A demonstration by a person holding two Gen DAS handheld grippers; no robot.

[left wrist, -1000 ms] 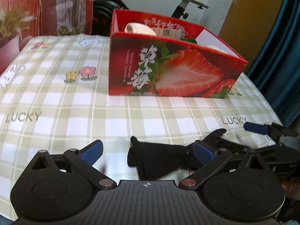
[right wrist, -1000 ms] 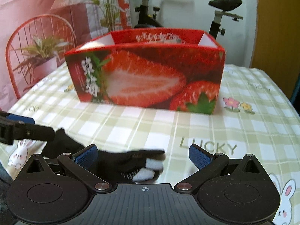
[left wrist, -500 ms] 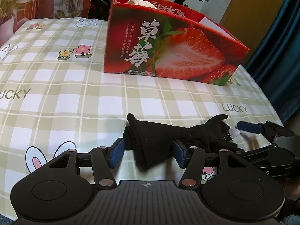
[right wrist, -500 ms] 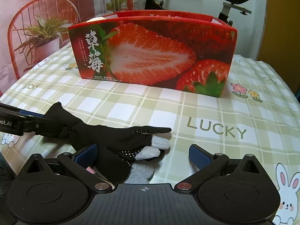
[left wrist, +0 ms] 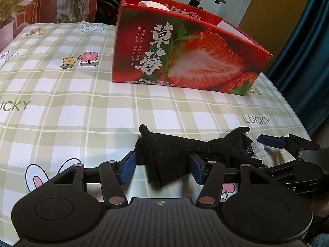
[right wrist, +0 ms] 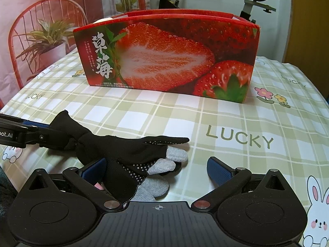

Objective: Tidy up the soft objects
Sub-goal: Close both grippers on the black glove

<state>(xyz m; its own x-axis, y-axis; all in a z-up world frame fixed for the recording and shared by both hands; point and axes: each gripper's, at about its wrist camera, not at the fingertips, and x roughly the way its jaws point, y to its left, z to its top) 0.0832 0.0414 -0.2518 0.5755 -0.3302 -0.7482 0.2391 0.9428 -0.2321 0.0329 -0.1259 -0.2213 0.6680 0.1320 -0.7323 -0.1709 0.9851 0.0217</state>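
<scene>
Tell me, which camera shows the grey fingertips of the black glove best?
The right wrist view: the glove's three grey fingertips and dotted palm lie close and unobstructed. The left wrist view mostly shows its cuff end between the left gripper's pads, with only a sliver of grey far right.

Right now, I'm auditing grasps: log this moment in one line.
left gripper: jaws just closed, on glove cuff | right gripper: open, glove fingertips between | glove: on tablecloth

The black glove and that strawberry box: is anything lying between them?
Nothing: in both views only bare checked tablecloth separates the black glove from the strawberry box.
</scene>
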